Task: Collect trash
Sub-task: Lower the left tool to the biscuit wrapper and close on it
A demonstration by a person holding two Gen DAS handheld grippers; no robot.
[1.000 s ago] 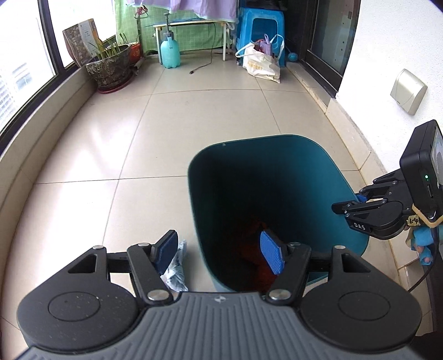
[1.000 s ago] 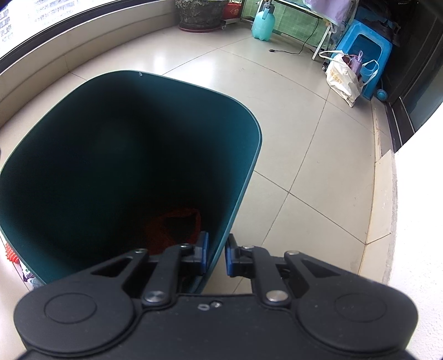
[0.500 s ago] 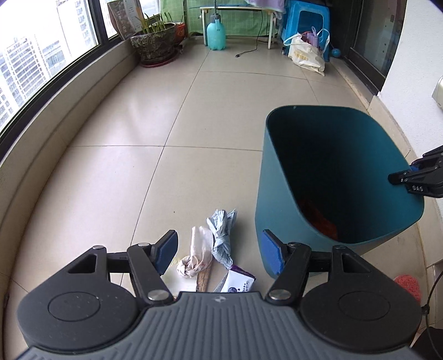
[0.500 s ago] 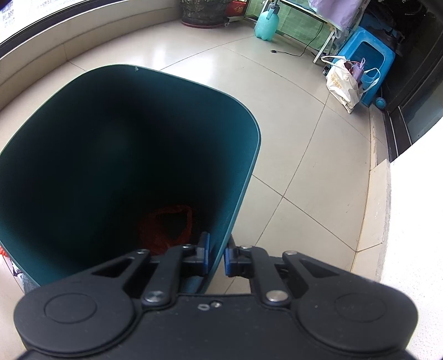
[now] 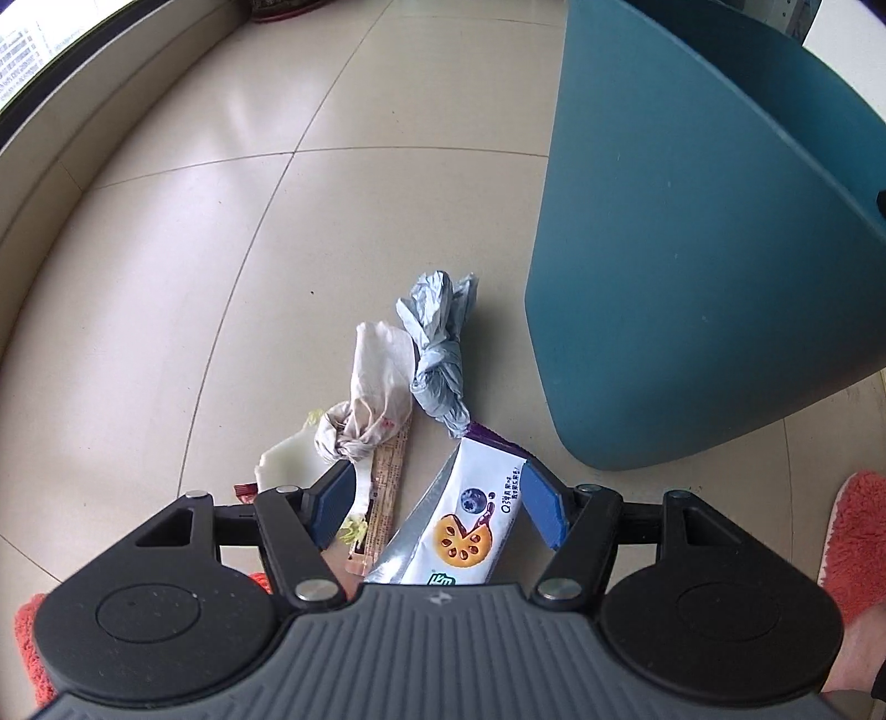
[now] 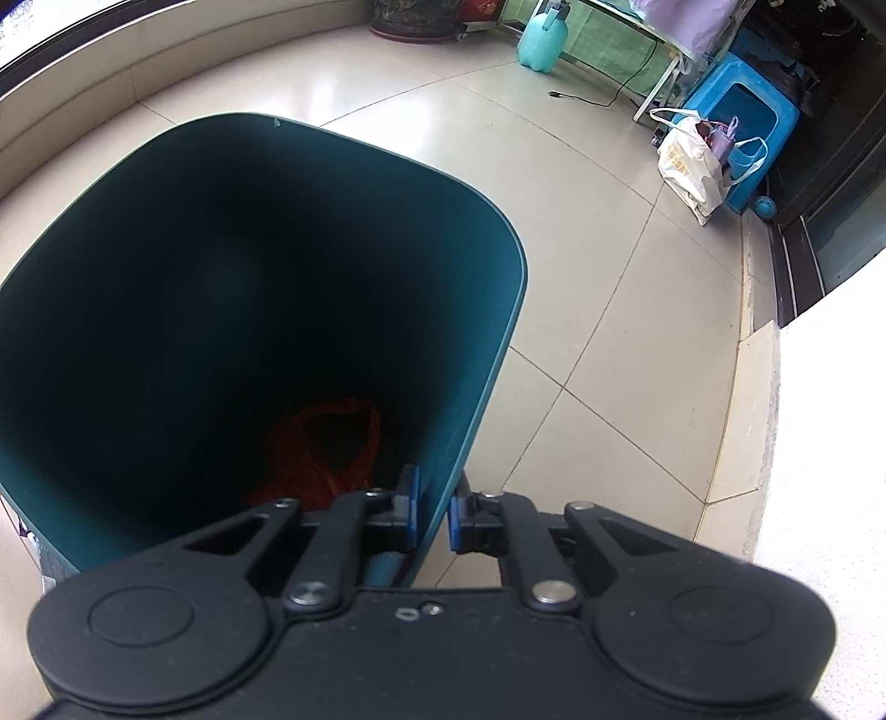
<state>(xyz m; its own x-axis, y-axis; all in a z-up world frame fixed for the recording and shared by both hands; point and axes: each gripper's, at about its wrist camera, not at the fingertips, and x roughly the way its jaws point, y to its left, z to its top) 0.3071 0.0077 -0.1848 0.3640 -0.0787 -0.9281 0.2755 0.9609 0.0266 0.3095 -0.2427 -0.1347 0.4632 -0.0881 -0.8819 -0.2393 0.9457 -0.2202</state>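
Note:
A small heap of trash lies on the tiled floor beside the teal bin. In it are a white and purple snack wrapper, a knotted grey plastic bag, a knotted whitish bag and a thin brown wrapper. My left gripper hangs open low over the heap, its blue pads either side of the snack wrapper without pressing it. My right gripper is shut on the bin's near rim, holding the bin tilted. A red bag lies deep inside the bin.
A person's red slippers stand close to the heap. Further off are a blue stool, a white carrier bag, a green spray bottle and a plant pot by the window ledge. A white wall edge runs along the right.
My left gripper has swung off the bin's mouth to the left and sunk toward the trash heap, which now fills its view. The right gripper keeps its hold on the rim.

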